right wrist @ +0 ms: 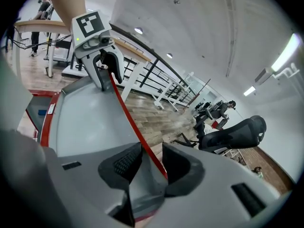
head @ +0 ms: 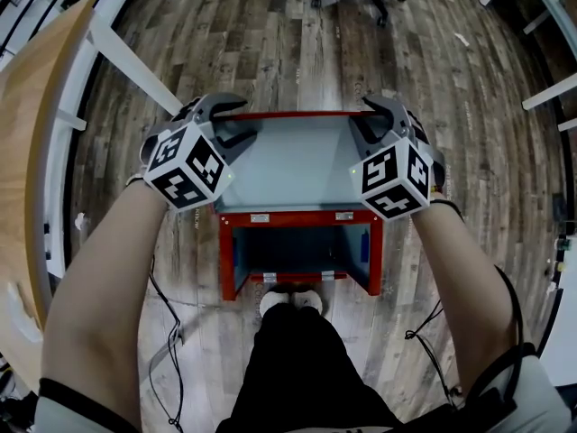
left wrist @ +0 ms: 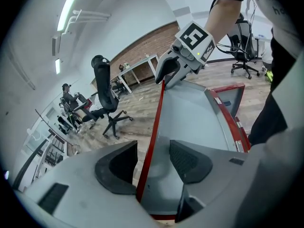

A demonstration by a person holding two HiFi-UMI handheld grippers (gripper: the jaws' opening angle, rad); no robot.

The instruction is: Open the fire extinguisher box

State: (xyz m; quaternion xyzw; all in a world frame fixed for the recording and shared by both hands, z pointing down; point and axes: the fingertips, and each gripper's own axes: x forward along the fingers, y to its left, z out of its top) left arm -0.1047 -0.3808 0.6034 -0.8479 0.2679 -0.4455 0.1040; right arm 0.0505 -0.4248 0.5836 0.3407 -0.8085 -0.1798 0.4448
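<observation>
Straddling the far edge of the one raised lid (head: 297, 165), two grippers stand with jaws apart, not clamping: left gripper (head: 230, 124) at 10 o'clock, right gripper (head: 379, 120) at 2 o'clock. One fire extinguisher box (head: 227, 260) stands open at 6 o'clock.

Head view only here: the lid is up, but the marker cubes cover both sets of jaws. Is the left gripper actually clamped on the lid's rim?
Observer: No. In the left gripper view the red rim of the lid runs between the left gripper's jaws, with a clear gap to the inner pad.
Operator: And the right one?
Observer: The right gripper straddles the rim too. The rim sits close by its outer pad, and grey lid shows beside the inner pad.
Operator: Anyone beyond the lid?
Observer: A seated person at the desks, past a black office chair.
</observation>
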